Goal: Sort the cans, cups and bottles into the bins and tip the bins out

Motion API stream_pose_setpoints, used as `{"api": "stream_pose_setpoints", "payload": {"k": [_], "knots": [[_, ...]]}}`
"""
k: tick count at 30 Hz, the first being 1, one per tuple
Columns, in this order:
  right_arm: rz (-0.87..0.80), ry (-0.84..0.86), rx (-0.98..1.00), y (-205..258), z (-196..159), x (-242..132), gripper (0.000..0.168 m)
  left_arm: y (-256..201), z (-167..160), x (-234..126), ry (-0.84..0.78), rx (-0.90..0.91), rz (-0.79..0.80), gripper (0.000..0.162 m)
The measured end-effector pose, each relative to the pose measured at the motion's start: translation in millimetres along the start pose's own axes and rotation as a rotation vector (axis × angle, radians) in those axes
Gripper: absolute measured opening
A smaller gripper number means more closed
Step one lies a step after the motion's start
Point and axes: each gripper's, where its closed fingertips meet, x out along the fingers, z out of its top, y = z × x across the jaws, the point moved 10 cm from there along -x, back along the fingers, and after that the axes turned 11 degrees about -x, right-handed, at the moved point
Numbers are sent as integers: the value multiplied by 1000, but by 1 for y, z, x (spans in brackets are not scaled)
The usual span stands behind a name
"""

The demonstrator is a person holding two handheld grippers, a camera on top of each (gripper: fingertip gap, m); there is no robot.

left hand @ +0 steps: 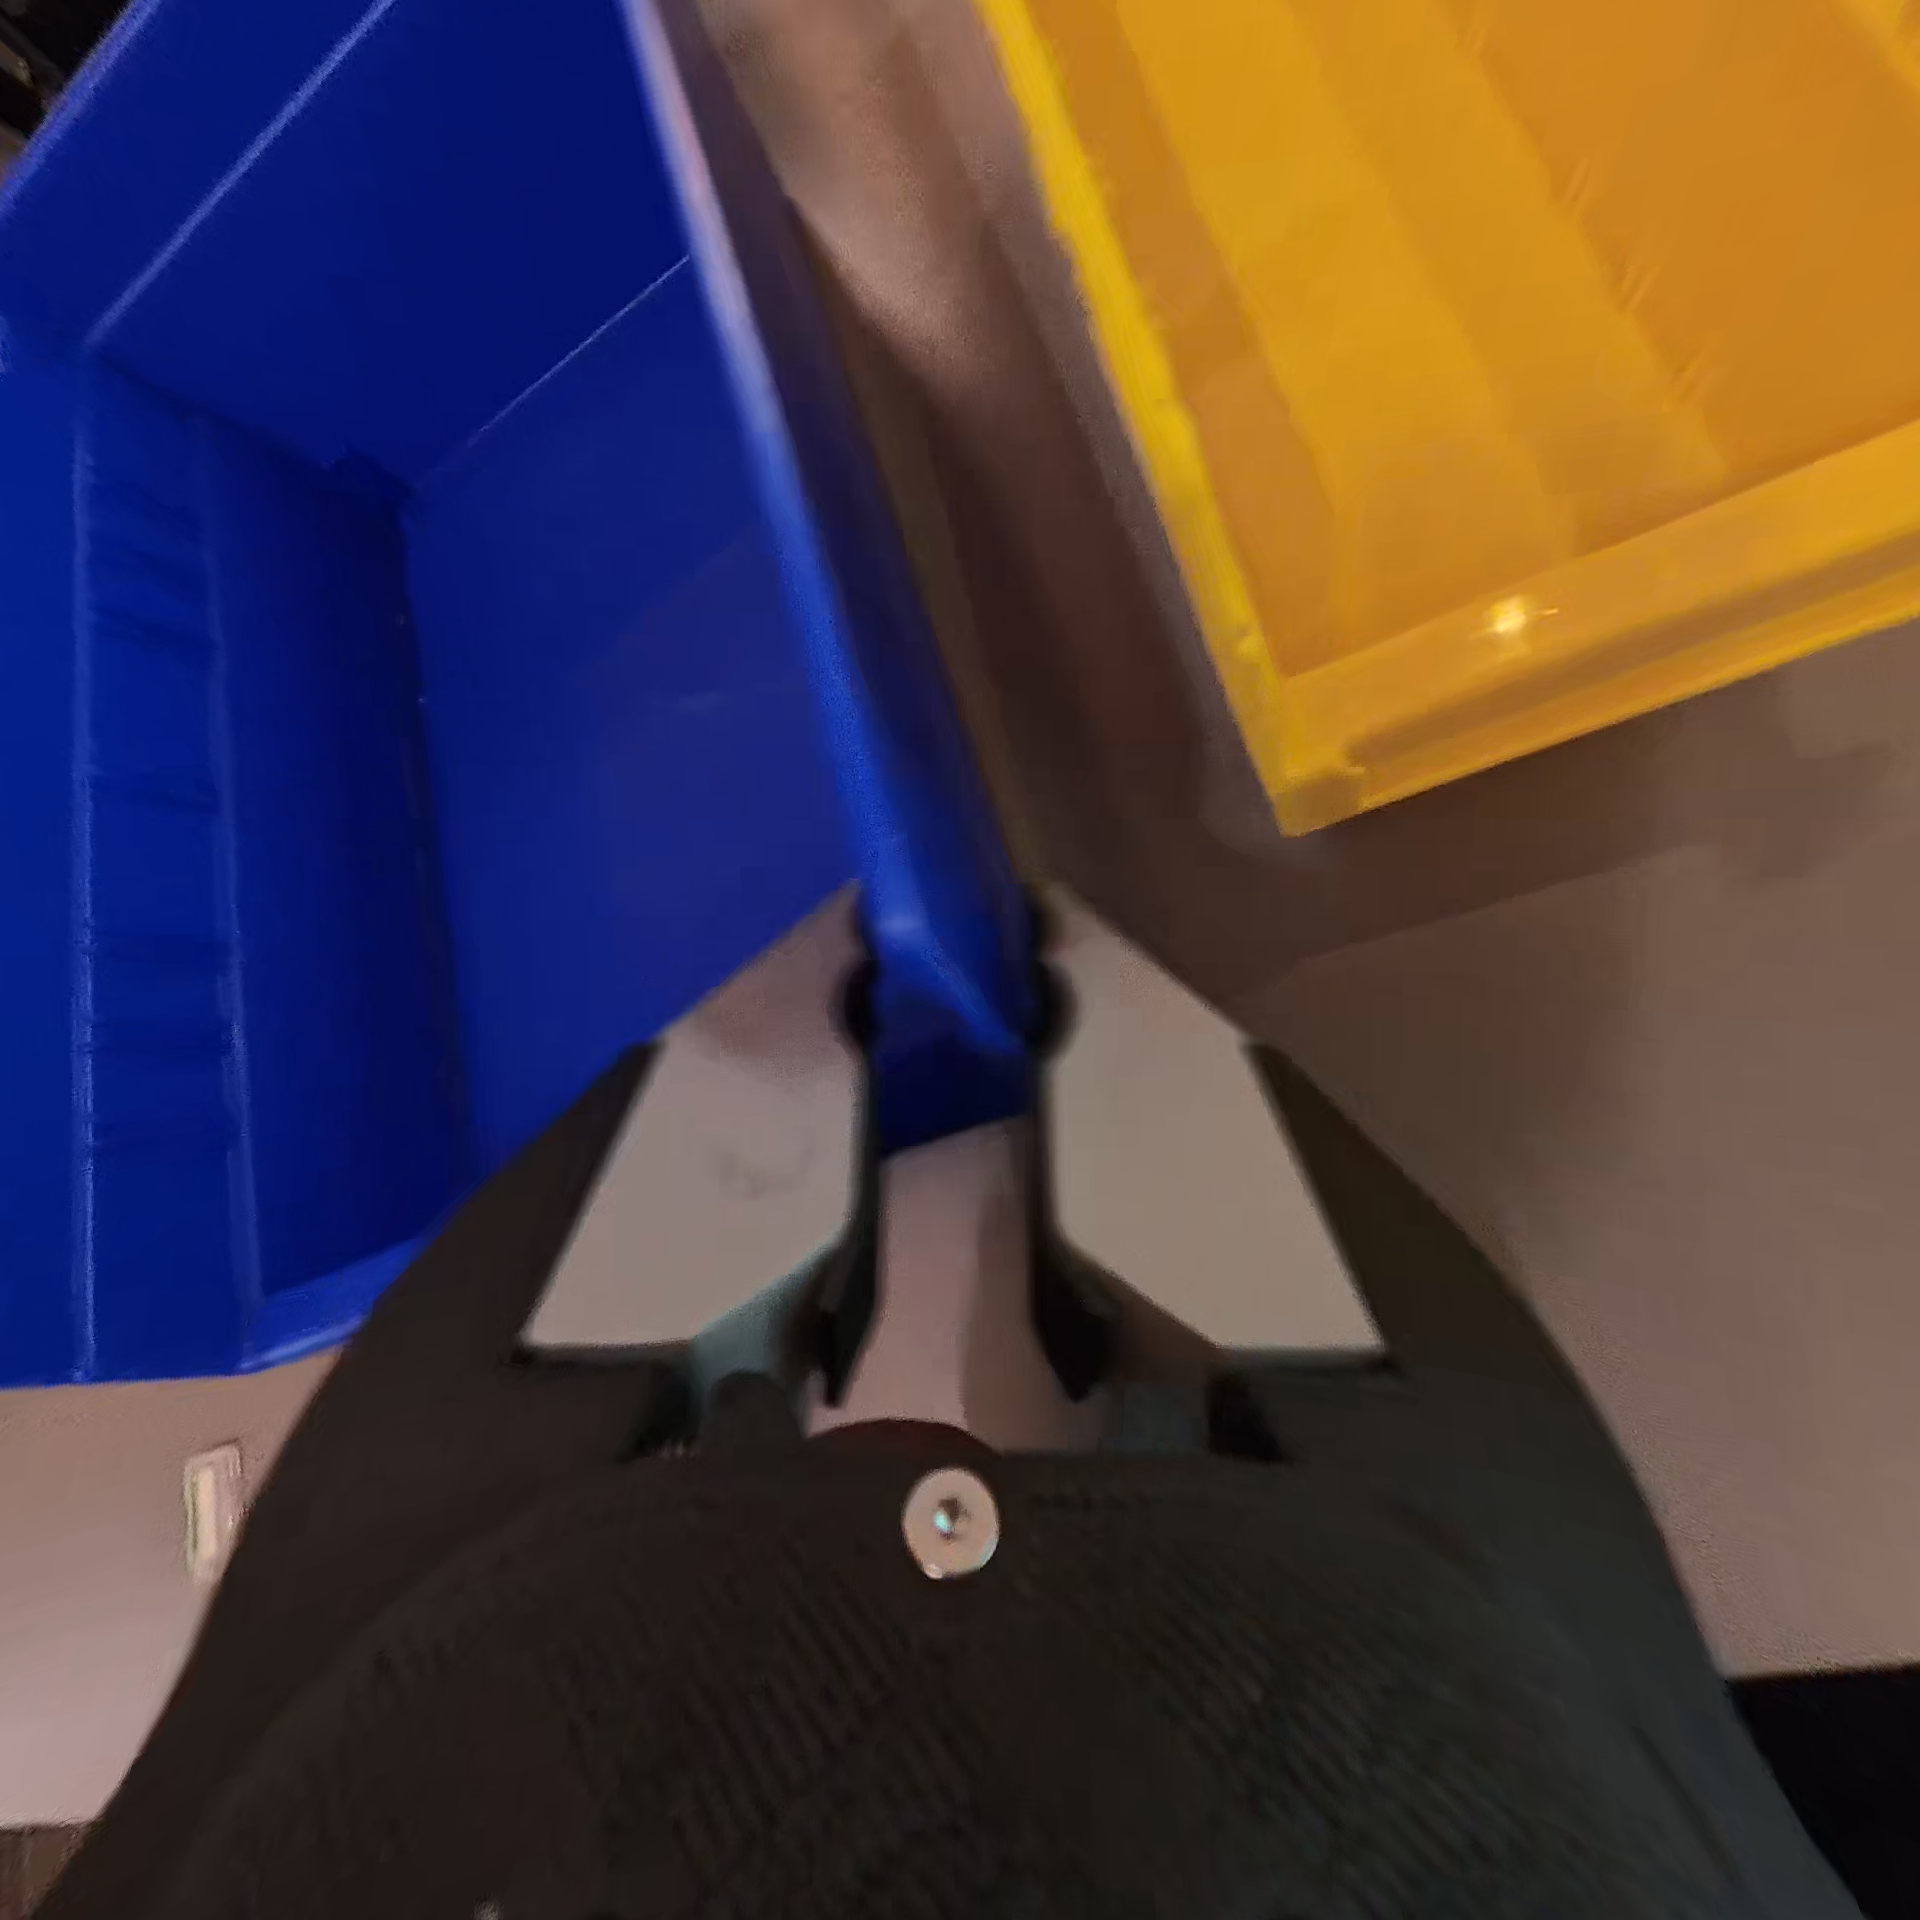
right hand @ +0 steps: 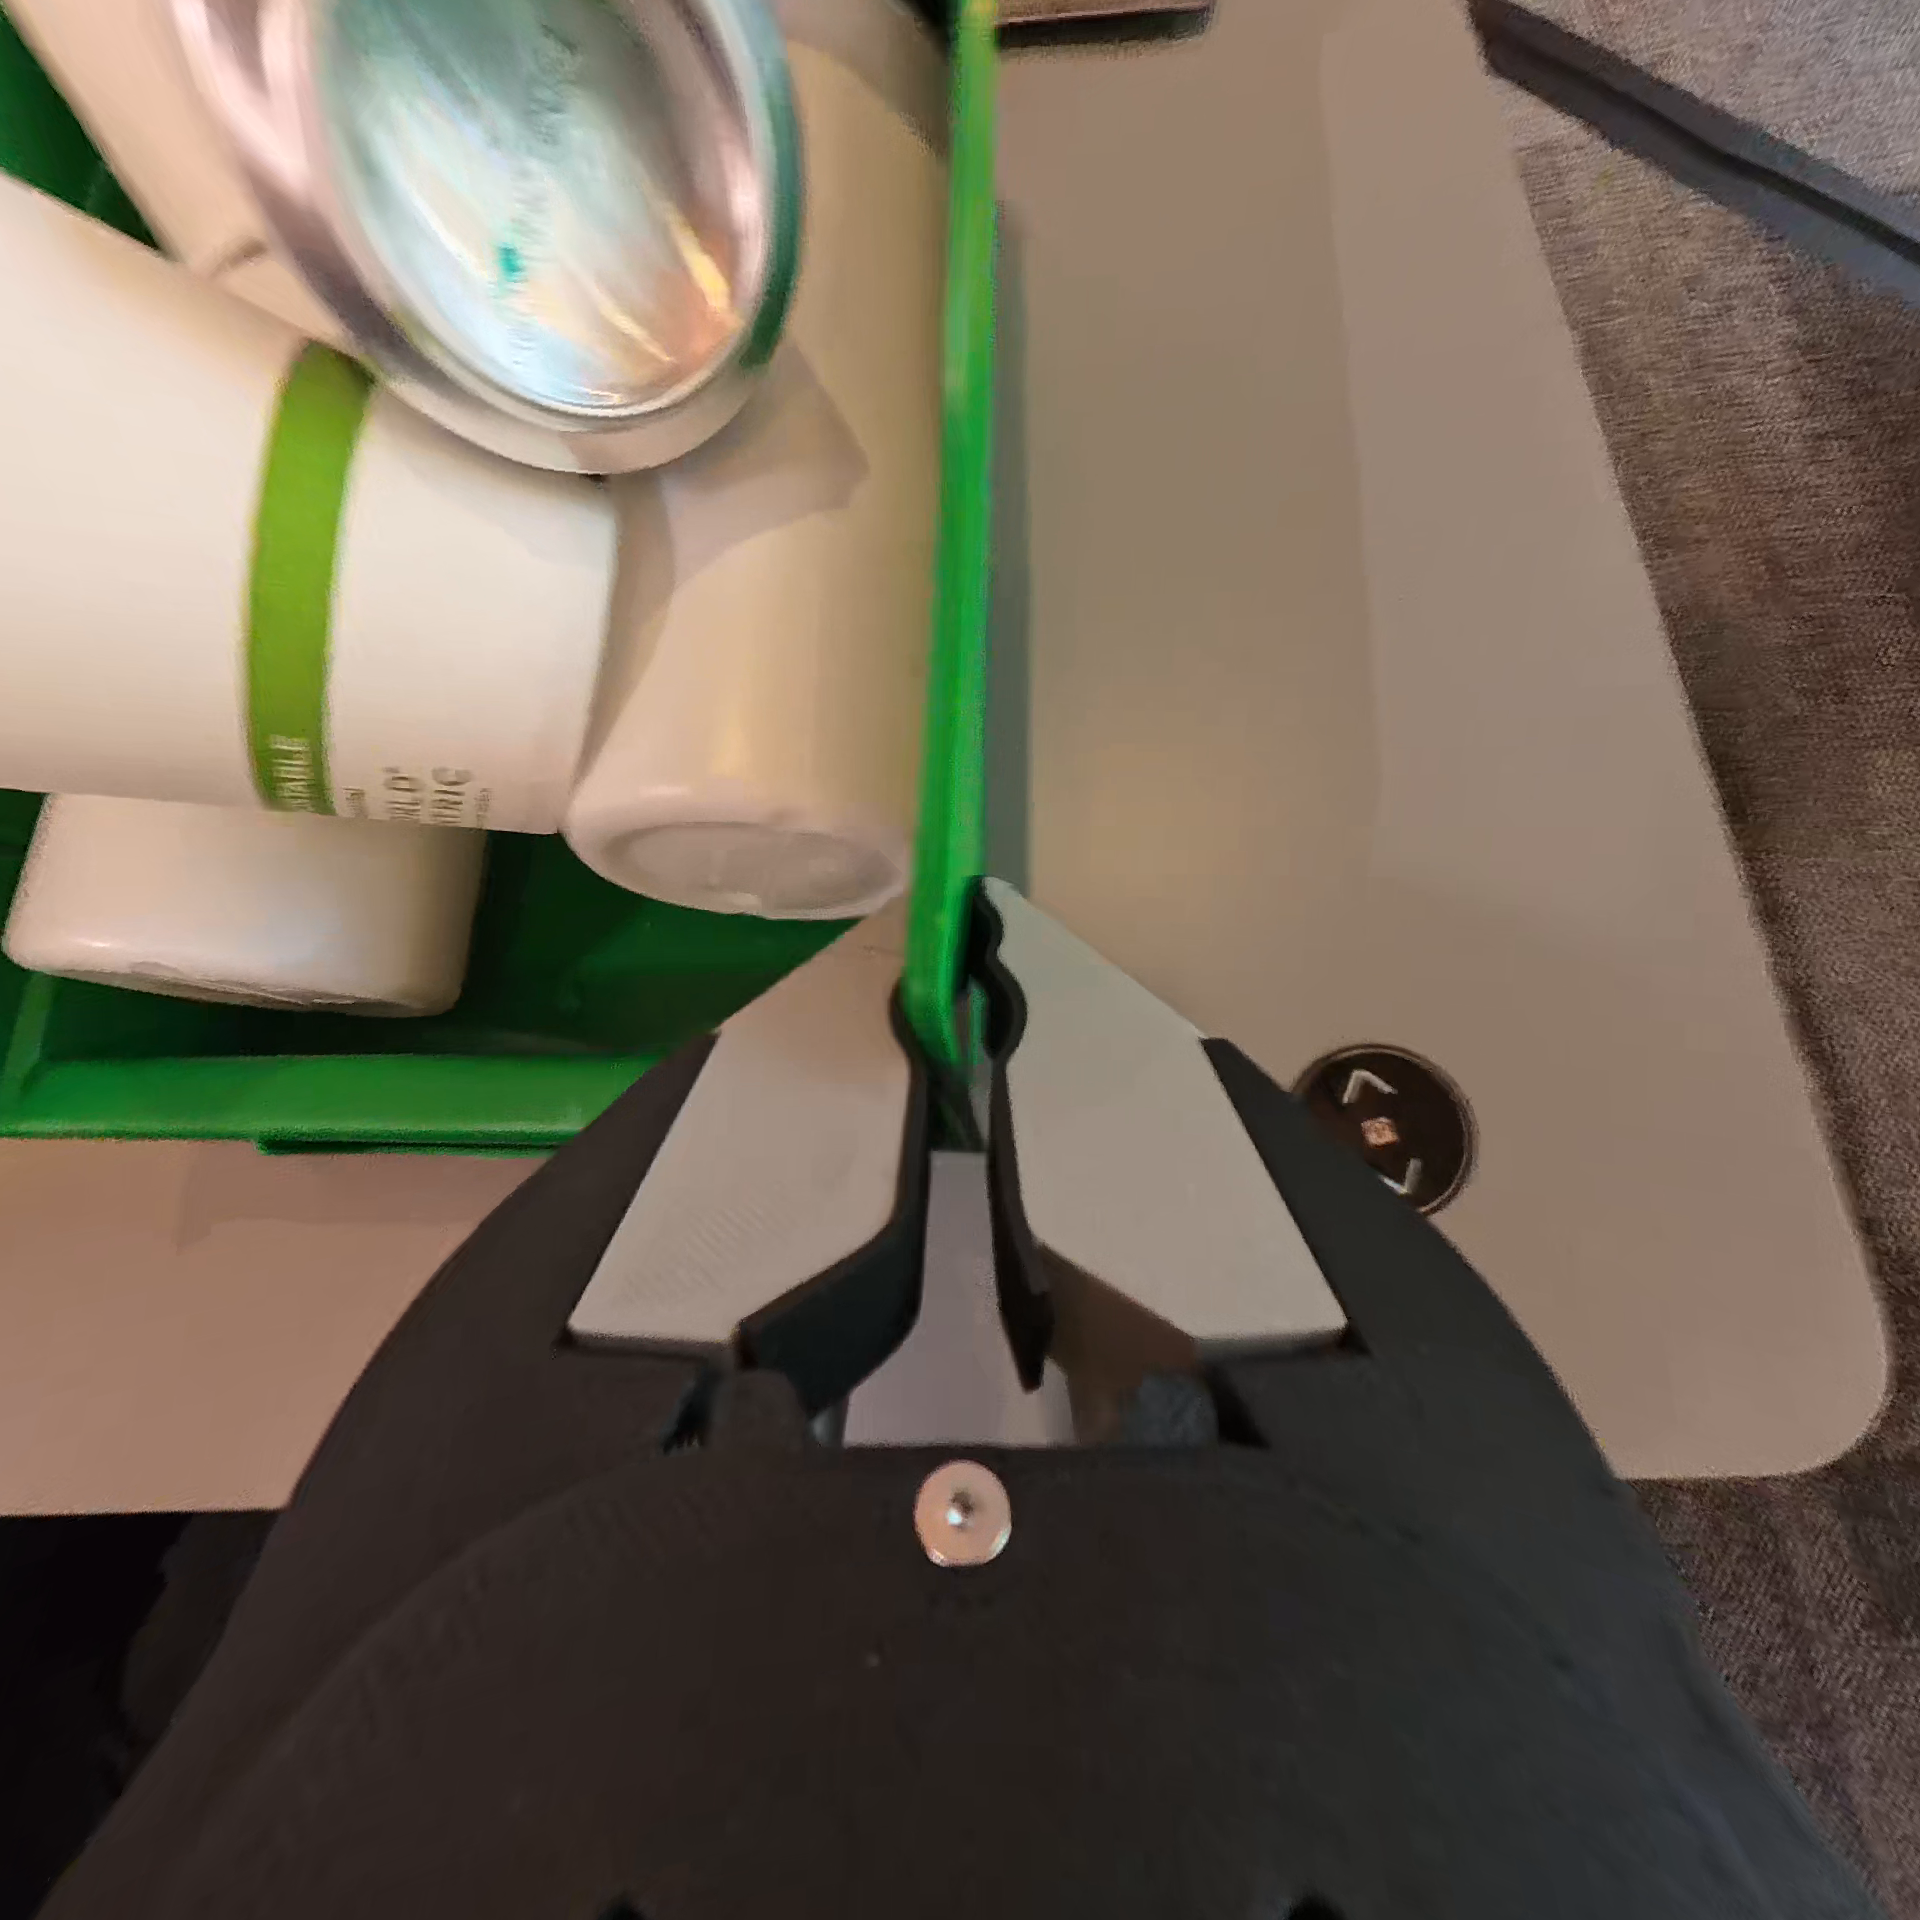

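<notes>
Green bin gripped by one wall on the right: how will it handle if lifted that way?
The green bin probably tips away from the right gripper, held by one thin wall only. That wall may flex. The loose cups and can would likely slide or roll.

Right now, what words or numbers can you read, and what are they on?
Cup: small print by its green band; I don't copy writing out.
Can: faint marks on its end, too blurred to read.
Button: two arrows, no words.
Blue bin, yellow bin, green bin: none.
</notes>
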Motion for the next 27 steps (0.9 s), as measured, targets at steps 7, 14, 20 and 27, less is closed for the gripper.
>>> {"api": "stream_pose_setpoints", "payload": {"k": [7, 14, 20, 27], "knots": [[23, -40, 64, -2, -7, -4, 1, 14, -8, -3, -86, -111, -22, 2], [-15, -96, 146, -4, -16, -22, 2, 33, -14, -23, -160, -165, -48, 1], [44, -98, 233, -4, -26, -34, 2, 41, -21, -34, -189, -173, -42, 2], [68, -158, 273, -2, -13, -57, 2, 49, -25, -54, -224, -178, -37, 3]]}}
